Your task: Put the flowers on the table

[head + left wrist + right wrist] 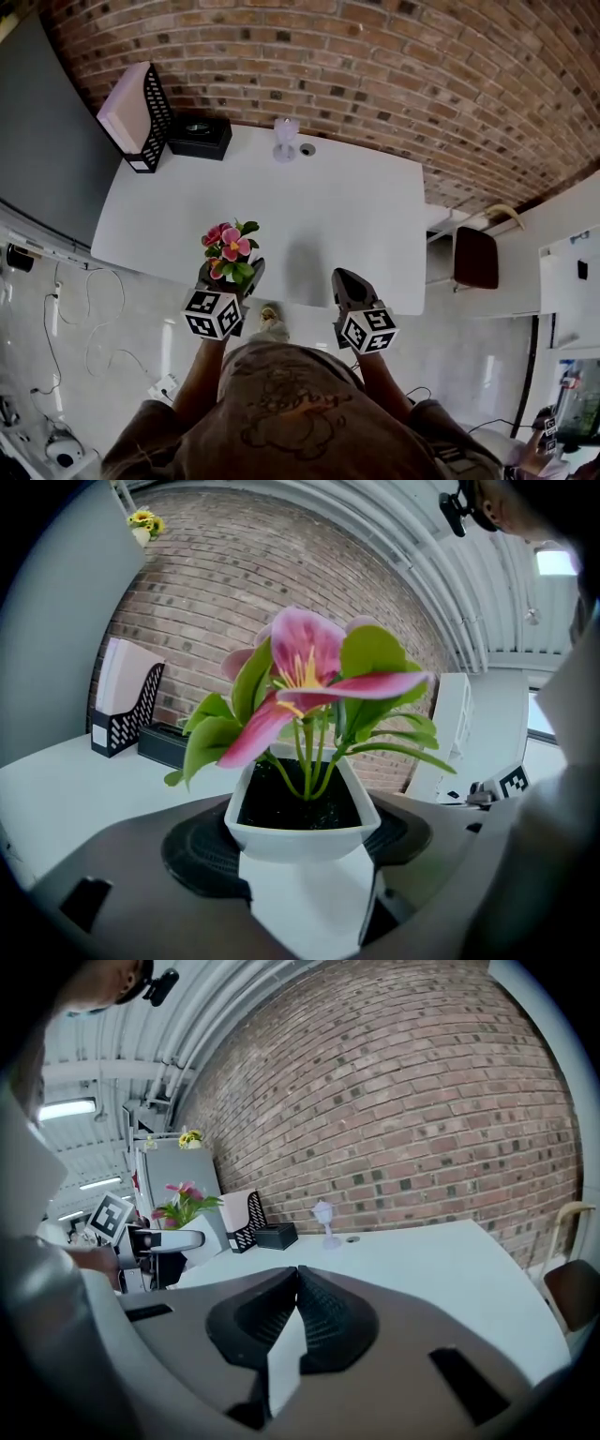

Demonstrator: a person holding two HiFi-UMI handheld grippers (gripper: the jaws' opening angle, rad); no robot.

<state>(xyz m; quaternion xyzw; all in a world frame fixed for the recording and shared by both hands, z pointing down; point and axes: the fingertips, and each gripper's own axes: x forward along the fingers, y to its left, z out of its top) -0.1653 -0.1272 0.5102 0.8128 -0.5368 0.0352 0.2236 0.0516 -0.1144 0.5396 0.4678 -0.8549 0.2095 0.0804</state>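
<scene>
A small white pot [300,829] of pink artificial flowers [230,246] with green leaves is held upright at the near edge of a white surface [366,211], at about 7 o'clock in the head view. The left hand-held gripper [231,277] pinches the pot by its two side walls, its ribbed pads flat against them below the rim. That grip appears chosen to keep the soil level and the blooms clear of the jaws. The pot seems to hang just over the edge of the surface and not to stand on it, though no view shows its base.

The right hand-held gripper [292,1290] hovers at about 5 o'clock along the same near edge, well apart from the pot. Its jaws are pressed together on nothing, so it reads as idle while the left does the carrying.

The middle of the surface lies bare, offering an open place to set the pot down. Along the far side, against a brick wall [394,66], stand a black mesh file rack [142,116] at 10 o'clock, a black box [199,137] just beside it, and a small pale stemmed ornament [285,139] near 12 o'clock. A dark chair [476,257] sits off the surface at 3 o'clock.
</scene>
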